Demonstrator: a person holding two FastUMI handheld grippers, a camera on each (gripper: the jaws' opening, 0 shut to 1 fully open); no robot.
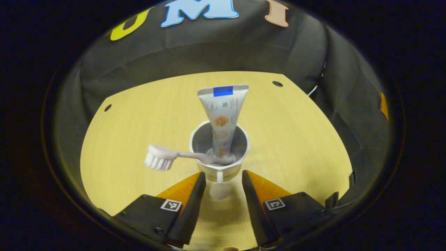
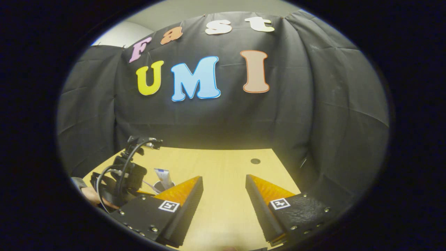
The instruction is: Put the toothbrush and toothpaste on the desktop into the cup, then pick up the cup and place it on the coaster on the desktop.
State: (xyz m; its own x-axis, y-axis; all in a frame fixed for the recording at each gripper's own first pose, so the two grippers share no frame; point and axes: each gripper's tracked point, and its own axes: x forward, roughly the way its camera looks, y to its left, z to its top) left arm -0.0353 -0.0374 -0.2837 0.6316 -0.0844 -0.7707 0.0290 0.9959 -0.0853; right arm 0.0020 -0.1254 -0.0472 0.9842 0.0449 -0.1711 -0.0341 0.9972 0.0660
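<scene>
The cup [image 1: 219, 153] stood just ahead of the left gripper [image 1: 222, 179], on the line between its two fingers, its small handle [image 1: 220, 176] pointing back into the gap. Those fingers were spread wide, one to either side of the handle, and neither touched the cup or anything else. Inside the cup the toothpaste [image 1: 223, 118] tube stood nearly upright, crimped end uppermost, and the toothbrush [image 1: 174, 157] leaned out over the rim to the left of the jaws with its bristled head hanging clear above the desktop [image 1: 139, 118]. A pale round coaster [image 1: 220, 191] lay flat between the fingertips, just short of the cup's base. The wooden desktop ran on beyond the cup to a wall of black cloth.

The right gripper [image 2: 224, 184] also had its fingers wide apart and gripped nothing, with bare desktop between them. To the left of its jaws, farther off, the cup and tube showed beside the other gripper's cabled body [image 2: 122, 177].
</scene>
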